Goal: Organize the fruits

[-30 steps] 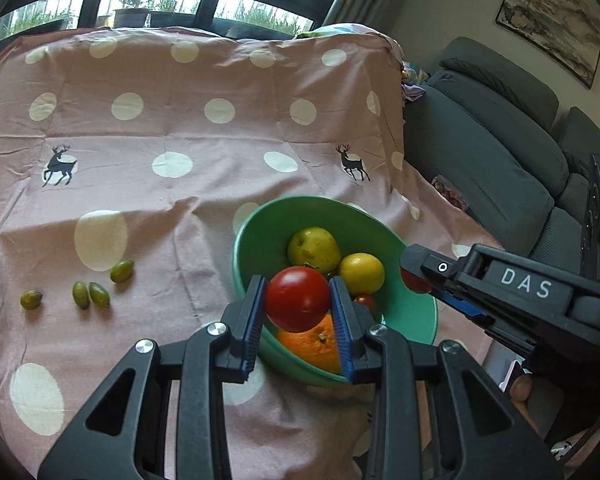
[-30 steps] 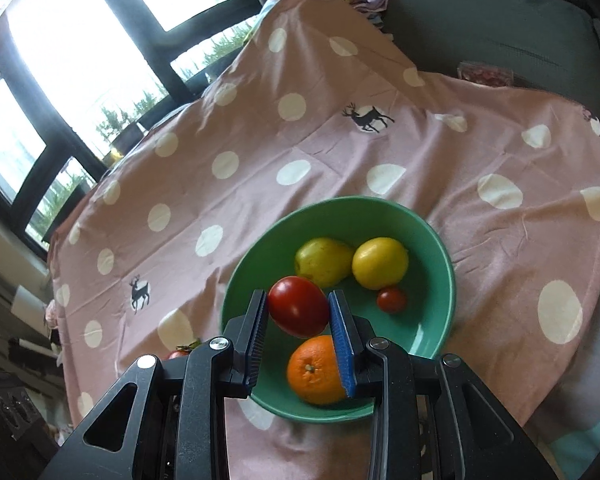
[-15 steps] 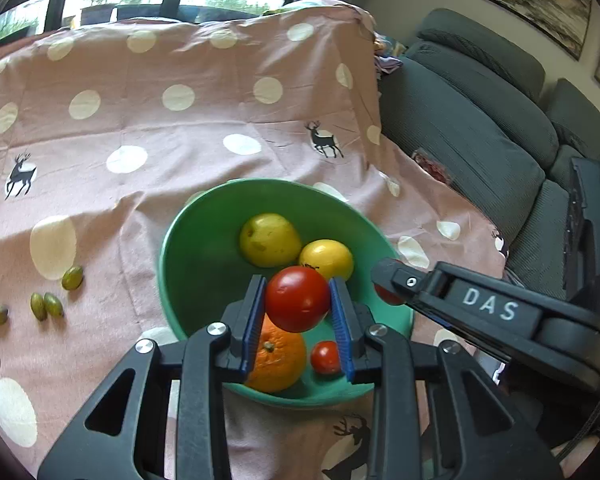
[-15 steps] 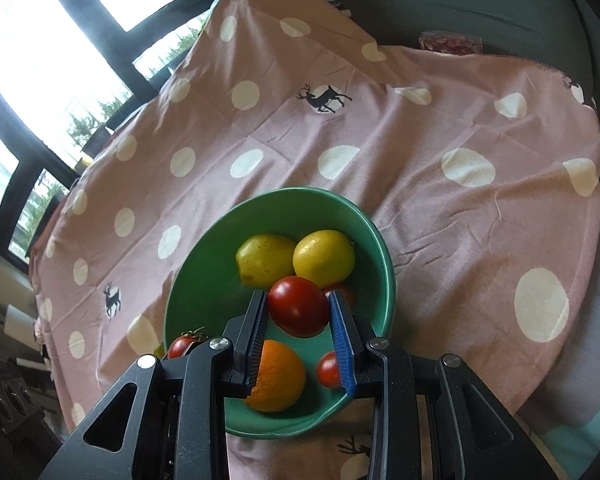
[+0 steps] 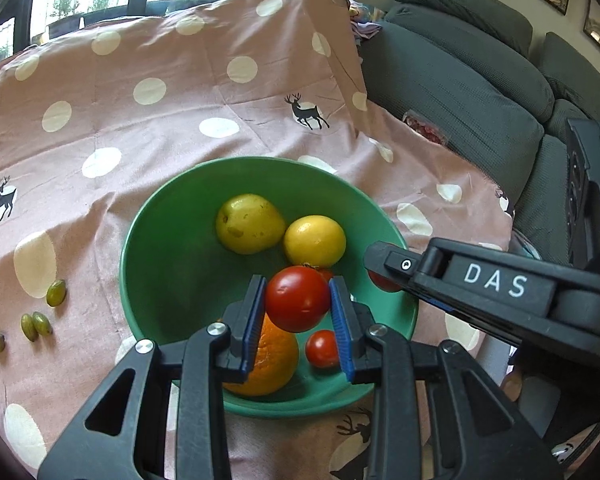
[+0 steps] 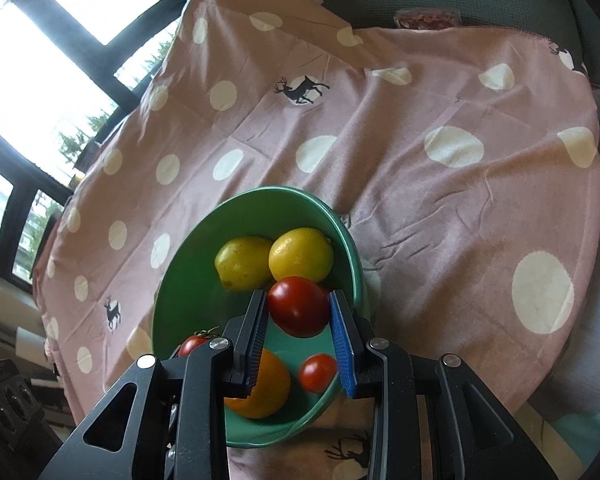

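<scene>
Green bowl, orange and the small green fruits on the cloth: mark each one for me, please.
green bowl (image 5: 168, 264): left wrist view, bare inner wall at left.
orange (image 5: 274, 368): left wrist view, its visible peel below the gripper pad.
small green fruits (image 5: 56, 293): left wrist view, middle of the uppermost one.

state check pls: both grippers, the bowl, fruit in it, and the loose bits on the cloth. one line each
left gripper: shut on a red tomato, above the bowl
right gripper: shut on its own red tomato, above the bowl
green bowl: upright on the cloth, partly filled
orange, two yellow fruits, small tomato: loose in the bowl
four small green fruits: on the cloth, outside the bowl
</scene>
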`<state>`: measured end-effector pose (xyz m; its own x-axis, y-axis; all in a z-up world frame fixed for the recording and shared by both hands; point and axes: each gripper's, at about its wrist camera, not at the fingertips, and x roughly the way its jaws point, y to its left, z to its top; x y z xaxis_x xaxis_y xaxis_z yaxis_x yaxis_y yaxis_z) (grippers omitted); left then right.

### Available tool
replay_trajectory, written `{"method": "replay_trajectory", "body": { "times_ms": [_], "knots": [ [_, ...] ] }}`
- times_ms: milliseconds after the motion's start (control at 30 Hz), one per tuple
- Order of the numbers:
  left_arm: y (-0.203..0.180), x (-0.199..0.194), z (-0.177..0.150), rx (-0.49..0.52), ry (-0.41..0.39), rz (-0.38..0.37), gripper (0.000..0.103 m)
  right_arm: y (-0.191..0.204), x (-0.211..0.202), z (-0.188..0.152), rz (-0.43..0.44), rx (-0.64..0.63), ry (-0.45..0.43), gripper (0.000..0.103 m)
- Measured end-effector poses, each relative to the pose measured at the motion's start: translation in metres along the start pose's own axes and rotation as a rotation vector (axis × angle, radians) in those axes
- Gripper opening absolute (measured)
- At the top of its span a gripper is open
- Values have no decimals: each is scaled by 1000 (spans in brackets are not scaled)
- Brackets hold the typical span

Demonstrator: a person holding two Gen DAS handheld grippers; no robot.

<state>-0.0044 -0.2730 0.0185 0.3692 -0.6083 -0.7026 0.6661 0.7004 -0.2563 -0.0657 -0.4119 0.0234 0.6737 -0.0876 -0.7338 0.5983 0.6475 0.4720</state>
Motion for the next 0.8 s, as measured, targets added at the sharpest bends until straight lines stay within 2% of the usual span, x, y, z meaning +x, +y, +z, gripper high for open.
{"method": "replay_trajectory", "body": {
  "times_ms": [267,367,433,500,533,633,800],
  "knots": [
    [-3,7,-1,-10,10,-38,32,3,3,-1,-26,-13,13,33],
    [-3,3,-1,-2,-14,-29,34,3,3,-1,-35,-14,13,33],
    [-1,-3,-2,-3,-33,-26,51,4,2,-2,-37,-19,12,33],
    [3,-11,-2,-15,-53,-32,62,5,1,-2,-33,-17,6,33],
    [6,-15,-2,-21,-65,-30,64,6,-1,-3,-28,-16,0,35],
    [14,-30,-1,-20,-90,24,67,11,-3,-4,-31,-31,-7,48],
    [46,-58,-5,-88,-131,129,70,23,-7,-8,-15,-59,-29,49]
  ]
}}
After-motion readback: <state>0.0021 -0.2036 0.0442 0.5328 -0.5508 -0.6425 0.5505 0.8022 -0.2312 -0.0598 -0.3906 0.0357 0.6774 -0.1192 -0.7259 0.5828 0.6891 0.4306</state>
